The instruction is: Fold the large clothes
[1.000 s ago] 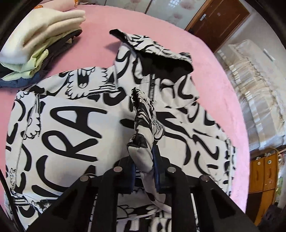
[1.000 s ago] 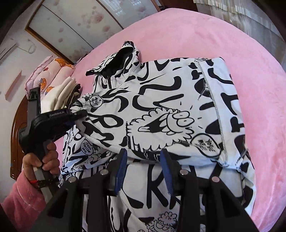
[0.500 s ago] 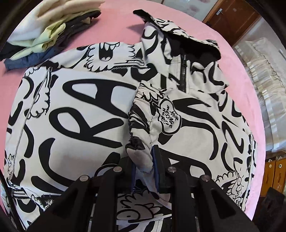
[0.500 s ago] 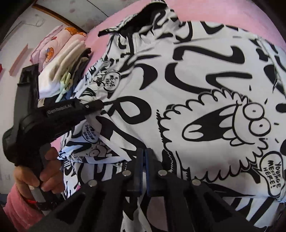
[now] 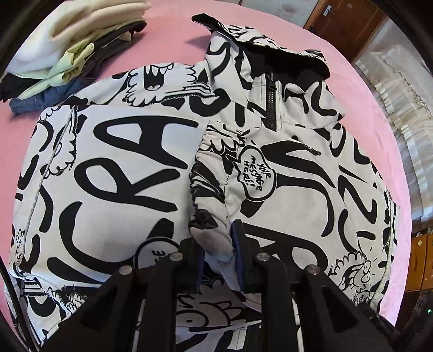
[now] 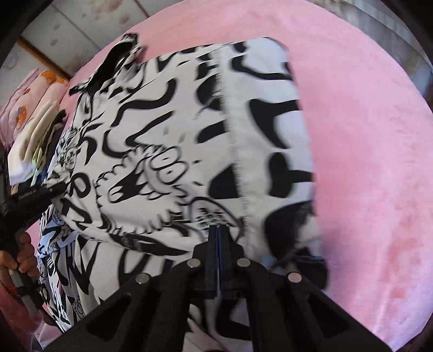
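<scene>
A white hooded jacket (image 5: 121,168) with black cartoon lettering lies spread on the pink bed cover (image 5: 162,35), its hood (image 5: 270,54) at the far end. My left gripper (image 5: 216,235) pinches the gathered sleeve cuff (image 5: 211,241), which lies across the jacket's front; its jaws are opening, with the cuff still between the pads. In the right wrist view the jacket (image 6: 162,135) is blurred. My right gripper (image 6: 217,230) hangs shut and empty just above its folded-over side. The left gripper (image 6: 61,188) and the hand (image 6: 16,251) holding it show at the left edge.
A stack of folded clothes (image 5: 67,54) sits at the far left of the bed, seen also as the stack (image 6: 35,130) near patterned pillows. Bare pink cover (image 6: 365,135) lies right of the jacket. A wooden door (image 5: 346,24) and a cabinet (image 5: 422,260) stand beyond the bed.
The left gripper lowered the raised sleeve until it lay flat across the jacket front. The right gripper went from open to shut and dropped towards the jacket, then swung right.
</scene>
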`<state>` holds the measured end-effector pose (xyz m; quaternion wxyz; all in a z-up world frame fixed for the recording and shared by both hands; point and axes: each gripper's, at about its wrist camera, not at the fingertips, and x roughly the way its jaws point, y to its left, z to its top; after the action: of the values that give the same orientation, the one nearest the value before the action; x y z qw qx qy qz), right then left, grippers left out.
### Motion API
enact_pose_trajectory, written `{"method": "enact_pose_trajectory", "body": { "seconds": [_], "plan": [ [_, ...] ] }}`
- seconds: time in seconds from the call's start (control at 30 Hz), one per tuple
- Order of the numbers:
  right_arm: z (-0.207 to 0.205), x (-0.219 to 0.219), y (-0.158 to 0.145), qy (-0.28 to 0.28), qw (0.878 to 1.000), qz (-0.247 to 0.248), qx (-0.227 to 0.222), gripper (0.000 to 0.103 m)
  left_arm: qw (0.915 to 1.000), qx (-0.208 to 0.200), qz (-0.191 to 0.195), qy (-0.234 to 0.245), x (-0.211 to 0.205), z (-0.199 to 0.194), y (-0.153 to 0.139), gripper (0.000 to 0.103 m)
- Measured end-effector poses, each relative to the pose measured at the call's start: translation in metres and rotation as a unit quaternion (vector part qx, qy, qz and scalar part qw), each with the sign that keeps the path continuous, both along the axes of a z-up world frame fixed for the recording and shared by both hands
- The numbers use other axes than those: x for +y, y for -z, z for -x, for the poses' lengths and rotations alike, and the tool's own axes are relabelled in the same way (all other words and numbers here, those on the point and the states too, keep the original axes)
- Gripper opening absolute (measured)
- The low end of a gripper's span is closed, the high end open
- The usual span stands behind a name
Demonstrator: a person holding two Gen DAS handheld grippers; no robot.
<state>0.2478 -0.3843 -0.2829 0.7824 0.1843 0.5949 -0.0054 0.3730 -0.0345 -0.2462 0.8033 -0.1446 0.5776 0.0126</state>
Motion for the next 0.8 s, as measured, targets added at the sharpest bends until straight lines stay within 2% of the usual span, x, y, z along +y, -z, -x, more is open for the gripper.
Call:
{"method": "enact_pose_trajectory", "body": {
  "seconds": [0.03, 0.13, 0.27, 0.33, 0.4, 0.53, 0.67, 0.73, 0.8],
  "plan": [
    [0.003, -0.008, -0.003, 0.007, 1.0, 0.013, -0.001, 0.0, 1.0, 0.001, 0.0, -0.002, 0.0, 0.0, 0.0, 0.019],
    [0.007, -0.027, -0.008, 0.02, 1.0, -0.003, -0.008, 0.0, 1.0, 0.006, 0.008, -0.002, -0.003, 0.001, 0.0, 0.02],
    [0.007, -0.032, -0.008, 0.015, 1.0, 0.0, -0.007, 0.0, 0.9997, 0.008, -0.021, 0.012, -0.012, 0.006, -0.005, 0.022],
    [0.008, -0.035, -0.011, 0.024, 1.0, -0.006, -0.005, 0.0, 0.9991, 0.012, -0.038, 0.017, -0.013, 0.008, -0.009, 0.029],
    [0.005, -0.034, -0.014, 0.029, 0.999, -0.016, -0.003, 0.0, 0.9977, 0.025, -0.063, 0.006, -0.008, 0.01, -0.013, 0.045],
    [0.0, -0.023, -0.033, -0.007, 0.999, -0.03, -0.024, 0.0, 0.9964, 0.022, -0.082, -0.009, 0.001, 0.022, -0.036, 0.048],
    [-0.01, -0.007, -0.059, -0.053, 0.995, -0.058, -0.068, 0.0, 0.9923, 0.002, -0.124, 0.004, -0.008, 0.039, -0.067, 0.048],
    [-0.015, 0.002, -0.068, -0.072, 0.99, -0.078, -0.089, 0.0, 0.9927, -0.013, -0.118, 0.019, -0.017, 0.045, -0.079, 0.048],
    [-0.023, 0.012, -0.071, -0.09, 0.986, -0.101, -0.098, 0.0, 0.9948, -0.012, -0.089, 0.049, -0.032, 0.047, -0.084, 0.047]
  ]
}}
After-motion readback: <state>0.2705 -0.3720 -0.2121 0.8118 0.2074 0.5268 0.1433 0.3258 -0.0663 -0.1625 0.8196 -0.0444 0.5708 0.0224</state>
